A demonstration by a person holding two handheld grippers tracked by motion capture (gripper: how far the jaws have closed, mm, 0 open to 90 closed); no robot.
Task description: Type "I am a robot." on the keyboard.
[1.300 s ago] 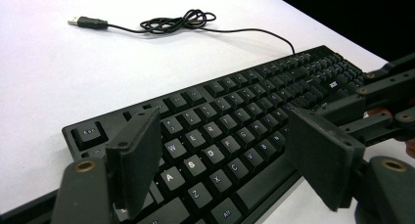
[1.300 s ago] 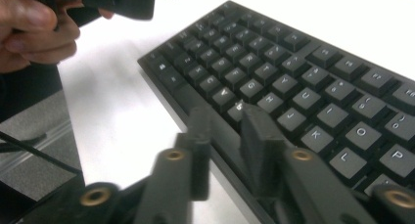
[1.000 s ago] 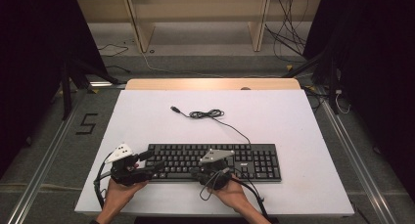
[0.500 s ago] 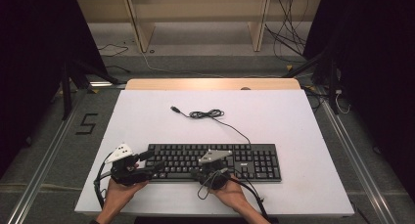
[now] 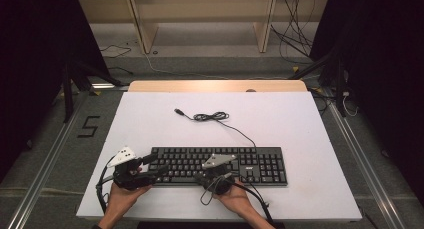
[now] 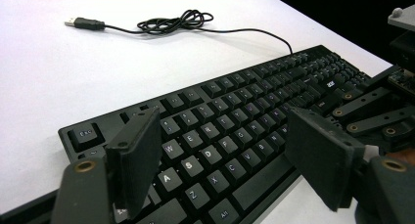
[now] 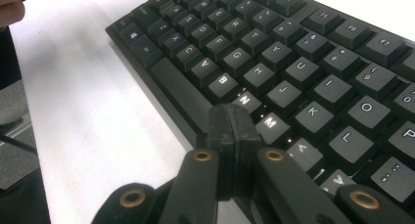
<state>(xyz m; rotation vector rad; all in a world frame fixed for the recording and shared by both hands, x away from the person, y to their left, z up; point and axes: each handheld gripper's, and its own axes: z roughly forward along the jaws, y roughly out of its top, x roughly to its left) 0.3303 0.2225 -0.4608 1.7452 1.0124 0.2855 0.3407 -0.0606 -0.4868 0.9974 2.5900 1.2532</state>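
Observation:
A black keyboard [image 5: 235,161] lies near the white table's front edge. Its cable [image 5: 210,117] runs back to a loose coil and a USB plug [image 5: 178,111]. My left gripper [image 5: 156,167] is open at the keyboard's left end. In the left gripper view its jaws [image 6: 225,136] stand wide apart above the left keys [image 6: 210,133], pressing on nothing. My right gripper [image 5: 206,176] is shut and empty at the keyboard's front edge. In the right gripper view its closed tips [image 7: 234,117] sit just before the N and M keys [image 7: 257,111].
The white table top [image 5: 280,114] stretches behind the keyboard, with only the cable on it. A wooden strip [image 5: 215,85] borders the far edge. Loose cables lie on the floor [image 5: 300,44] beyond. The right gripper [image 6: 381,111] shows at the right in the left gripper view.

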